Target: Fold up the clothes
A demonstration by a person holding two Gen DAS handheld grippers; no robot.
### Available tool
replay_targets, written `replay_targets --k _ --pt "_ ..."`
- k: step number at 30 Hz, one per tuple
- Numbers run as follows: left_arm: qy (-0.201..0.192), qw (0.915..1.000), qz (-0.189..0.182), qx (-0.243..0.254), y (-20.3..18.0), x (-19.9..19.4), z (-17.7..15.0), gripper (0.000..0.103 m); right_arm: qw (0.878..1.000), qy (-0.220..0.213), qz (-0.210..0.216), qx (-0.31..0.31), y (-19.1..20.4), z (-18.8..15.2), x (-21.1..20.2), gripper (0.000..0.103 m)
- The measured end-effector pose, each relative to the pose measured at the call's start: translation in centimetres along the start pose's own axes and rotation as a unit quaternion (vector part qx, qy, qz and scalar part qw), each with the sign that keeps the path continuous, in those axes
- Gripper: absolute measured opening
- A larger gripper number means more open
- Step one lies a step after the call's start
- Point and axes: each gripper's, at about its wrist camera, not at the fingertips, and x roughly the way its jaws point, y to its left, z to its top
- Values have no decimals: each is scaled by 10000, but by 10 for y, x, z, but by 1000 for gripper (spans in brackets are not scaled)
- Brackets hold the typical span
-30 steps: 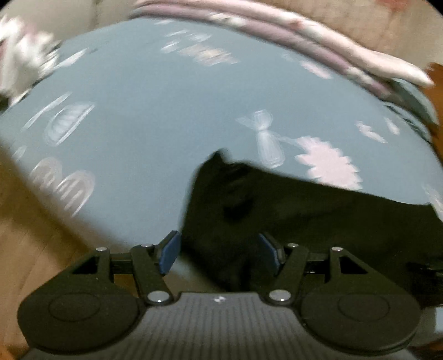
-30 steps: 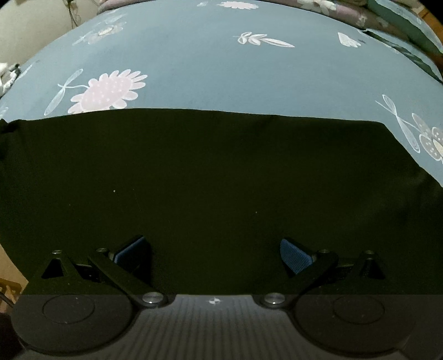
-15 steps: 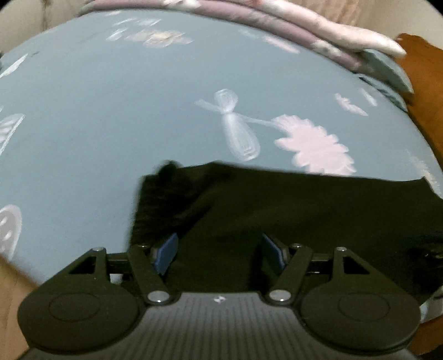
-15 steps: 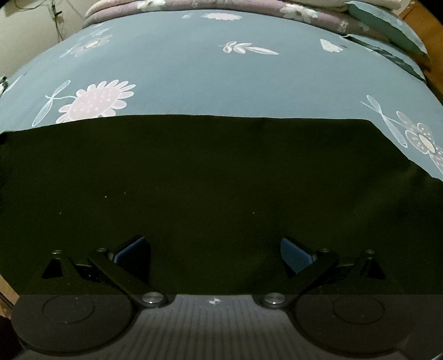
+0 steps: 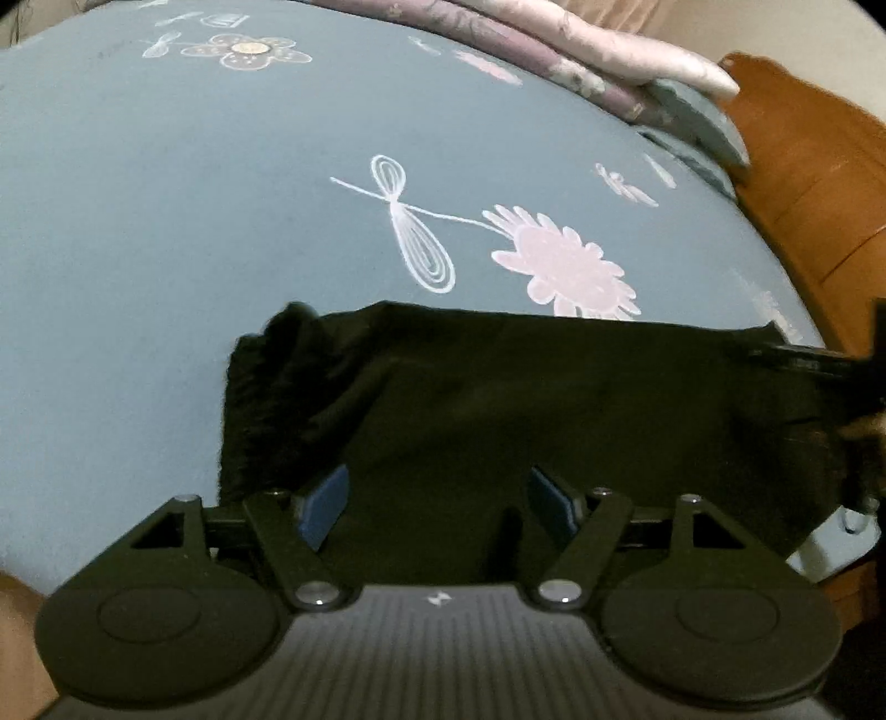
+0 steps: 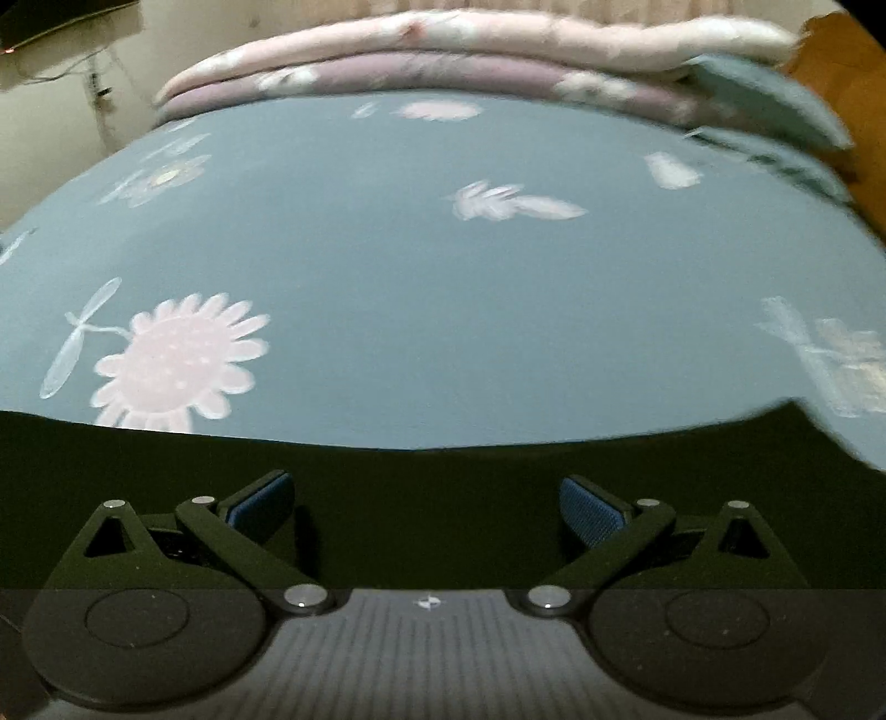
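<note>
A black garment [image 5: 554,421] lies spread on the blue flowered bedsheet [image 5: 166,221], its left end [image 5: 266,399] rumpled into folds. My left gripper [image 5: 437,507] hovers over that end with its jaws opening. The cloth lies under and between the blue pads [image 5: 324,507], which do not press on it. In the right wrist view the garment [image 6: 443,487] shows as a flat dark band across the bottom, its far edge straight. My right gripper [image 6: 426,507] stands open above it, holding nothing.
Folded pink and mauve quilts [image 6: 470,50] and a blue pillow [image 6: 775,99] are stacked at the far end of the bed. An orange-brown wooden bed frame [image 5: 803,166] runs along the right side. A dark blurred shape [image 5: 869,387] sits at the garment's right end.
The left gripper came down over the garment's left end, which now lies rumpled on the sheet, and its jaws spread a little. The right gripper drew back, so more sheet and less garment shows.
</note>
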Motion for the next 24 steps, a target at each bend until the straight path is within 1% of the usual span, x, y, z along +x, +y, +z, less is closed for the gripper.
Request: replay_targets --k 3,5,7,8,10,12,16,18,19,21,22,24 --pt "17 9996 -253 -99 10 -8 -5 73 9998 3 -113 -161 15 0 19 103" --pt "43 9994 -334 -72 12 -13 -6 73 9997 29 -185 -129 19 3 15 103" --pt "24 9991 -415 -42 11 -18 -2 73 9998 29 -173 51 19 5 2 103" --pt "-27 9986 -522 3 9 -20 2 74 9997 21 -187 124 19 4 -5 103" --pt "-94 9974 -704 138 2 -17 12 76 9992 -41 -362 147 19 -2 -23 103" --pt "-81 9962 -778 371 -7 -10 20 76 9984 4 -554 104 22 -9 -36 103" --pt "67 9915 -720 1081 -27 12 29 76 9955 163 -928 -36 19 -28 -66 103" --pt "129 9884 -541 1411 -34 23 29 77 9942 263 -1037 121 14 -39 -76 103" --pt "171 9862 -461 1584 -37 29 28 77 9940 322 -1014 238 11 -45 -79 103" --pt "153 9816 -475 1841 -41 33 24 86 9932 444 -978 456 6 -59 -85 103" --pt "124 9802 -511 1911 -43 33 22 88 9923 521 -1005 500 5 -67 -84 103" --pt "113 9798 -507 1930 -44 34 20 91 9903 715 -1033 595 4 -81 -80 103"
